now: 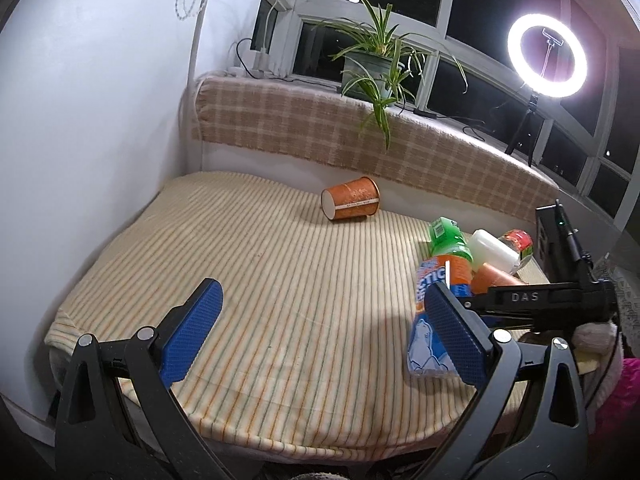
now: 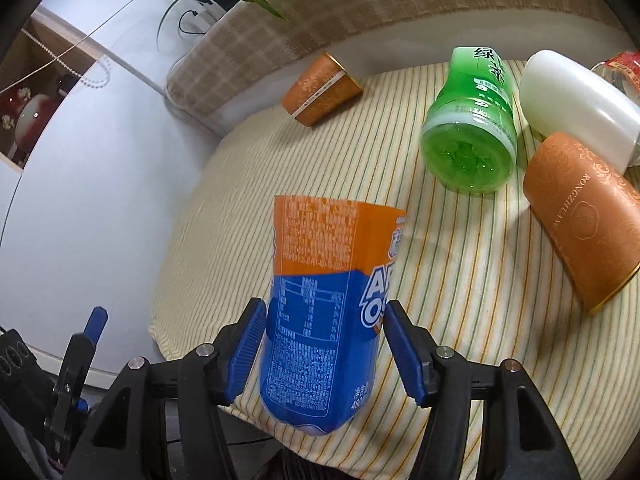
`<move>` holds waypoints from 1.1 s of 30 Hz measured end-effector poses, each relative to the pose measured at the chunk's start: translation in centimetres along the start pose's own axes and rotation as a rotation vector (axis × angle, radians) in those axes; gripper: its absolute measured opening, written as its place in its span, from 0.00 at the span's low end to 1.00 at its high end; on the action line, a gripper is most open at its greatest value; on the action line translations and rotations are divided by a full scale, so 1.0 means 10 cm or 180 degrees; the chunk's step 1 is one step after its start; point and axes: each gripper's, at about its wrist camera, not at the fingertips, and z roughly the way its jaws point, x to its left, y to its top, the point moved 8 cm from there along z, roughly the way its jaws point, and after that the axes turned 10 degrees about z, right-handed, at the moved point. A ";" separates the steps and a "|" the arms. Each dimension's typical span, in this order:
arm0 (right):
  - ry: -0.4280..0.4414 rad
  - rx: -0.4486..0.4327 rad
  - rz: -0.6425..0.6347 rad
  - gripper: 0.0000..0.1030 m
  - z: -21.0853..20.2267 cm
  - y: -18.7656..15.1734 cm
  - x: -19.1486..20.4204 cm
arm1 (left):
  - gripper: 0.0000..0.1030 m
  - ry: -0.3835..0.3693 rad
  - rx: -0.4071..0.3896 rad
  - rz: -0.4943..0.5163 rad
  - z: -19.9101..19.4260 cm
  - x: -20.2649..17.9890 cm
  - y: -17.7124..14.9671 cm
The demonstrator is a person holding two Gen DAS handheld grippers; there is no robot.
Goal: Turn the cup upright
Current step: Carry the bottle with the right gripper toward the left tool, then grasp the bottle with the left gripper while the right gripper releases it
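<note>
An orange paper cup (image 1: 351,204) lies on its side at the far middle of the striped cloth; it also shows in the right wrist view (image 2: 320,90). A second orange cup (image 2: 584,216) lies on its side at the right. My left gripper (image 1: 320,320) is open and empty, well short of the far cup. My right gripper (image 2: 326,338) has its blue pads on either side of a blue and orange bottle (image 2: 326,296); it looks closed on it. In the left wrist view the right gripper's body (image 1: 528,300) sits at the right.
A green bottle (image 2: 470,132), a white container (image 2: 576,104) and a red-labelled jar (image 2: 622,68) lie at the right. A checked padded backrest (image 1: 360,132) stands behind the cloth, a white wall (image 1: 92,120) at the left. A plant (image 1: 376,64) and a ring light (image 1: 546,56) stand by the window.
</note>
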 end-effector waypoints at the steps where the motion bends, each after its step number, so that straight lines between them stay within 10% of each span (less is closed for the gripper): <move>1: -0.0004 -0.0005 0.0003 0.62 0.00 0.00 0.00 | 1.00 -0.0010 0.0008 -0.0008 0.01 0.00 0.00; 17: 0.0122 -0.0563 -0.0116 0.79 -0.53 -0.13 -0.07 | 0.99 -0.0886 0.0605 -0.0274 0.51 -0.29 -0.05; 33: -0.0137 -0.1161 0.0521 0.83 -1.55 -0.60 -1.01 | 0.92 -0.1963 0.1631 -0.0921 1.40 -0.86 -0.22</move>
